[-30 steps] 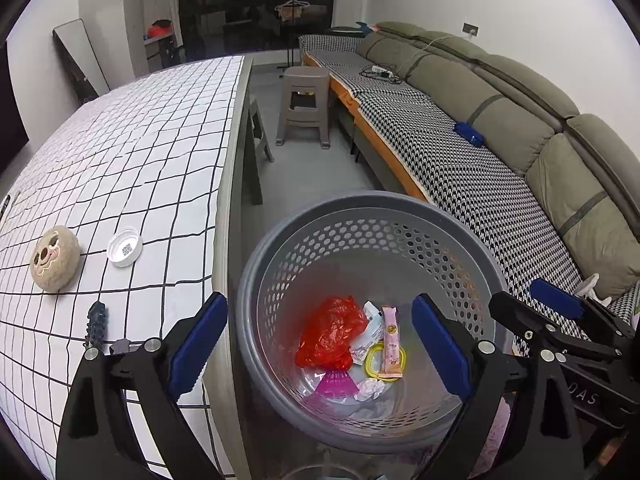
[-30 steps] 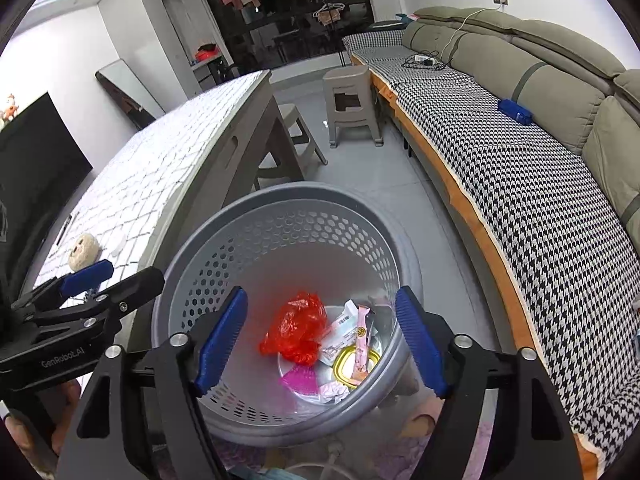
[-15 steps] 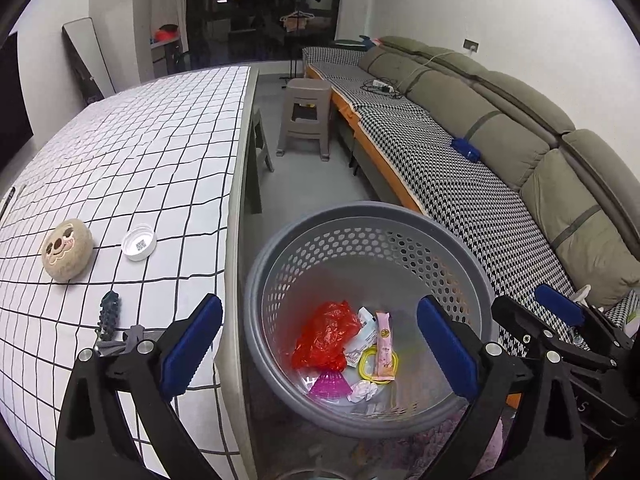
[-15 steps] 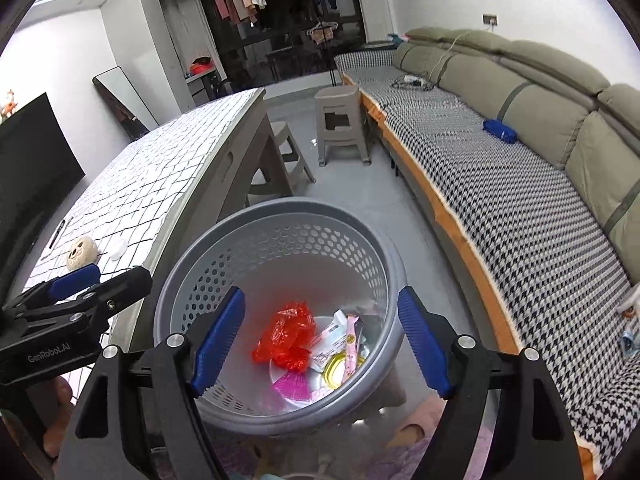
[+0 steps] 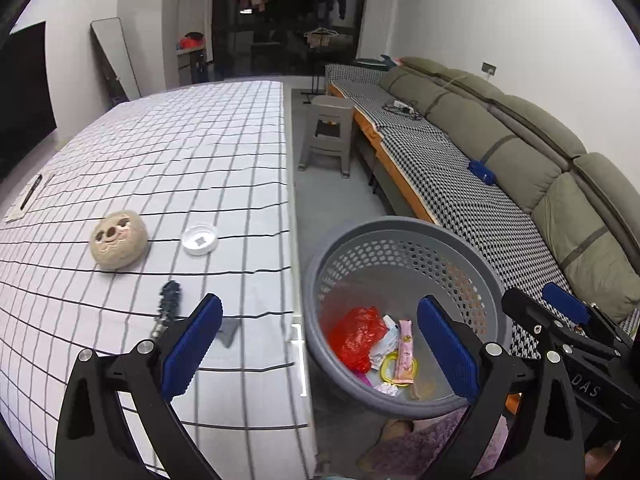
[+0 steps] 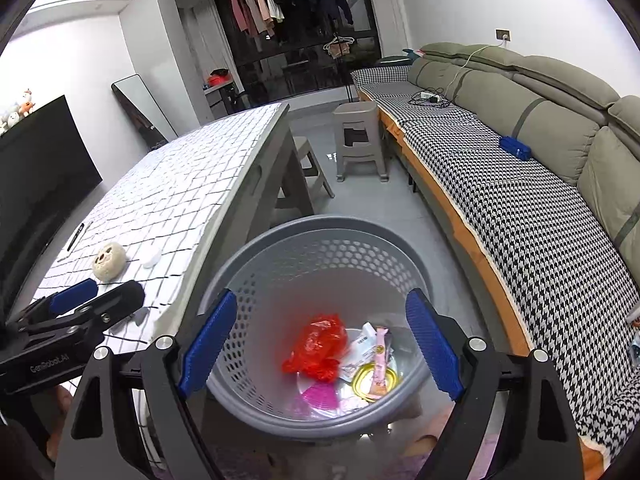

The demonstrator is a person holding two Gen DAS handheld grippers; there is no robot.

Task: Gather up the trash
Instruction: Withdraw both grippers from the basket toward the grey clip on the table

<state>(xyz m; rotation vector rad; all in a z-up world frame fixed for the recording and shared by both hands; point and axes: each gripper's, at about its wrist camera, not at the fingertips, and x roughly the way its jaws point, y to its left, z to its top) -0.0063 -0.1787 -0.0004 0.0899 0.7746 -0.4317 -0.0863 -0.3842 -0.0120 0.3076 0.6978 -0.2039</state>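
A grey perforated basket stands on the floor beside the table. In it lie a red plastic bag, a pink sachet, a yellow ring and other wrappers. My left gripper hangs open and empty over the table's edge and the basket's left side. Above the basket, my right gripper has its jaws opening with nothing between them. On the checked tablecloth rest a white lid, a dark small object and a grey scrap.
A round plush face and a pen on paper also lie on the table. A long sofa runs along the right, with a grey stool on the floor beyond the basket. A black screen stands at the left.
Both grippers have risen and drawn back from the basket, which looks smaller and lower. The left view has swung toward the table. The right jaws stand slightly wider.
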